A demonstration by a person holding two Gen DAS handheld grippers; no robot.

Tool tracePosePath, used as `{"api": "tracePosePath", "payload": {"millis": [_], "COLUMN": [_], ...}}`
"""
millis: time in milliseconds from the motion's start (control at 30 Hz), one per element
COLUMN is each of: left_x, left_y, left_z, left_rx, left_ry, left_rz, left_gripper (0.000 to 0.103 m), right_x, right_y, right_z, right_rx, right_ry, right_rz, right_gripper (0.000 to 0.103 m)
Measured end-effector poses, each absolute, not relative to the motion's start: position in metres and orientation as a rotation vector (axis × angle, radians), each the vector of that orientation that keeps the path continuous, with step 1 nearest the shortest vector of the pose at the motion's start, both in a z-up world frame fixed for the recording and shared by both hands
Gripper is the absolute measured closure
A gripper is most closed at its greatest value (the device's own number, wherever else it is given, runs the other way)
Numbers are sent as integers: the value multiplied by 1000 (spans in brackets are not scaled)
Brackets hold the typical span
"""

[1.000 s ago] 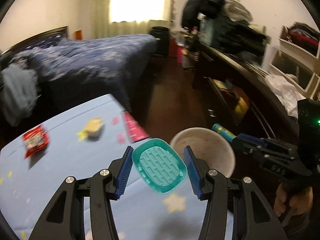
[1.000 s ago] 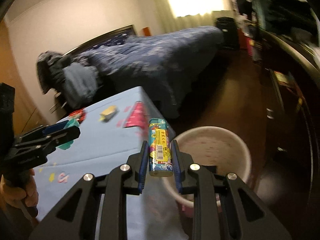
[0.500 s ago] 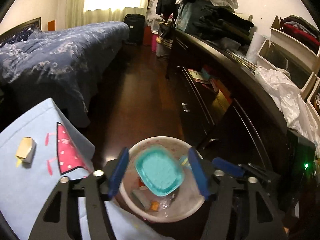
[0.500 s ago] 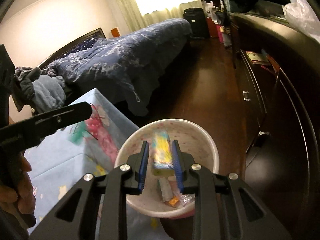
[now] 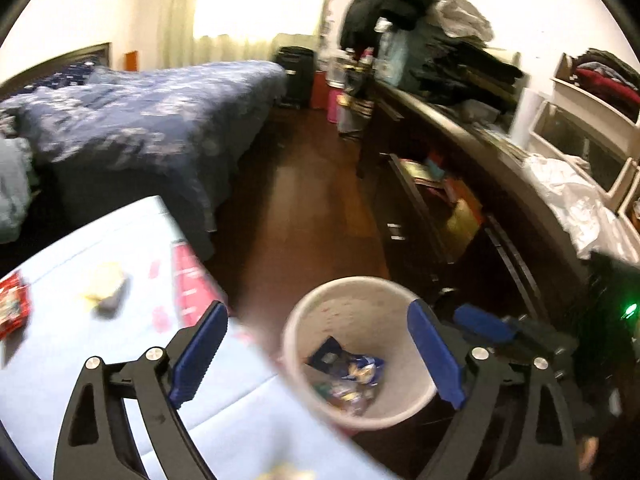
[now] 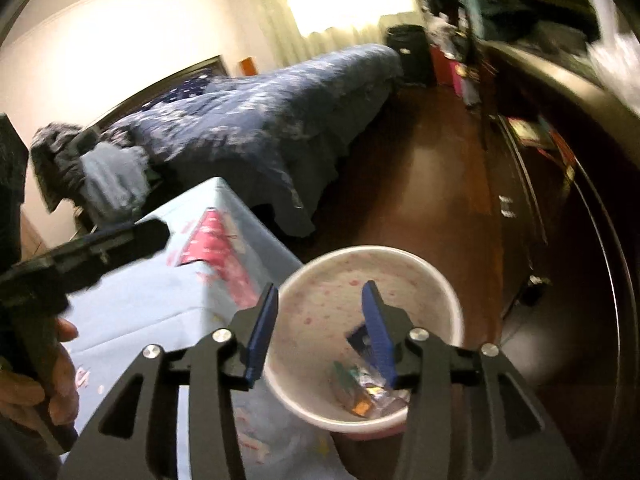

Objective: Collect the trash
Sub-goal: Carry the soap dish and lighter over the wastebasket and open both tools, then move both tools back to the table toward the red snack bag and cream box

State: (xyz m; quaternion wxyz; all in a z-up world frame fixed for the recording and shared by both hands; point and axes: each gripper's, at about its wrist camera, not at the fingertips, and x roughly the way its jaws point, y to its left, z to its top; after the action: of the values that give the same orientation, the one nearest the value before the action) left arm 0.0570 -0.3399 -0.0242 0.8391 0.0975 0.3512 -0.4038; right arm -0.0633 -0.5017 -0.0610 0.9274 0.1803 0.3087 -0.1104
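Left wrist view: the left gripper (image 5: 316,354) hangs above a white bin (image 5: 320,400) beside the blue-clothed worktop (image 5: 60,360), its jaws opening wide with nothing between them. Wrappers and other trash (image 5: 348,376) lie at the bottom of the bin. On the worktop, well apart from the bin, sit a yellow piece of trash (image 5: 106,284) and a red packet (image 5: 12,310) at the left edge. From the right wrist view, the right gripper (image 6: 320,320) is likewise over the bin (image 6: 452,304), jaws opening and empty, the trash (image 6: 360,390) visible below them. A hand (image 6: 36,384) at the left grasps the other gripper's handle. A bed (image 5: 140,120) with a dark blue cover stands beyond the worktop, across a wooden floor (image 5: 304,208).
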Motion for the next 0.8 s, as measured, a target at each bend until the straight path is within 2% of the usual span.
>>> {"api": "tracePosePath", "payload": {"millis": [267,433,633,800], "left_x": [87,123,156,181], "left_y": [-222,-154,-104,-89], "left_z": [-22,-27,-32,-36], "left_rx": [202,154,92,60], "left_ry": [689,709,726,738], "left_rz": [-537,-363,-266,-241], "left_gripper": [4,4,4,4], "right_x": [-16,21,61,98], "right_y": [-417,-371,-337,-322], "right_z": [-38,-34,-32,-34], "right_rx": [220,169,131,107], "right_ry": [651,692,722,744], "right_rz": [-58,36,99,106], "right_gripper": [47,44,42,36]}}
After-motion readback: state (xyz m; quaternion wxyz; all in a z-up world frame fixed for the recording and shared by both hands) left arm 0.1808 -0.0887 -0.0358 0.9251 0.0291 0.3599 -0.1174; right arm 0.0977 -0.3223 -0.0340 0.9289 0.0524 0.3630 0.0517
